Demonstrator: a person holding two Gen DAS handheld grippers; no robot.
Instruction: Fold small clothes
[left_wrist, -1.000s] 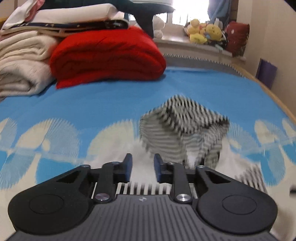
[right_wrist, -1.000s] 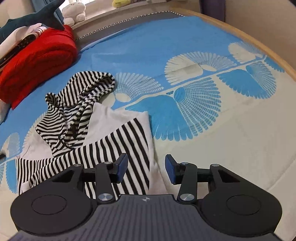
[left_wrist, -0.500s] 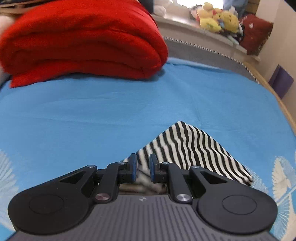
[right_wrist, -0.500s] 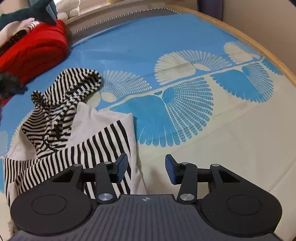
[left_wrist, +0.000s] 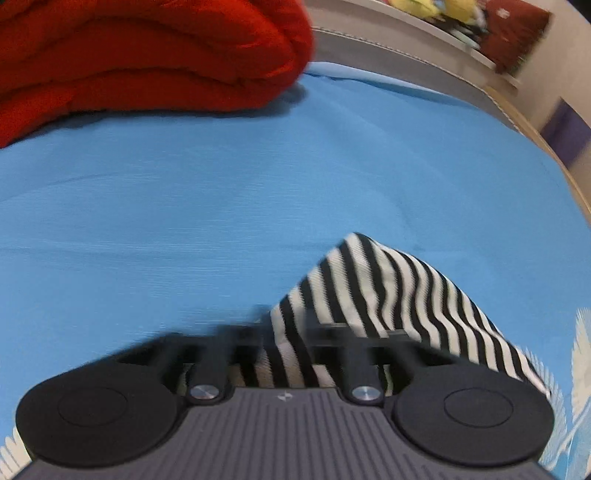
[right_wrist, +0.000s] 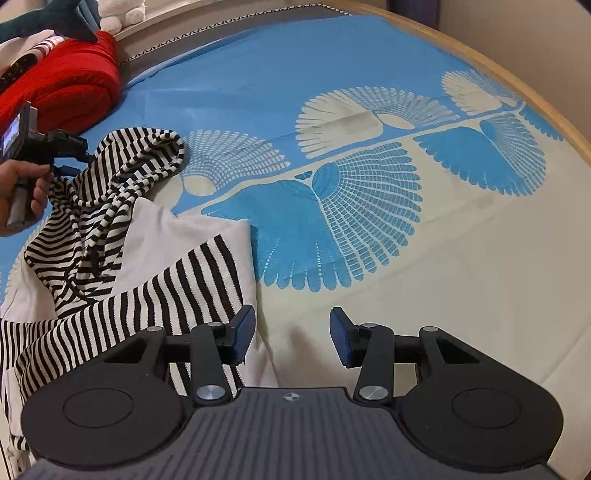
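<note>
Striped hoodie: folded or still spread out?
Not folded. The striped hoodie lies rumpled on the bed, hood bunched; the left gripper has just closed on its hood.

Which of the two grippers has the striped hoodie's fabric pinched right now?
The left gripper, shut on the black-and-white striped hood; the right gripper is open, empty.
</note>
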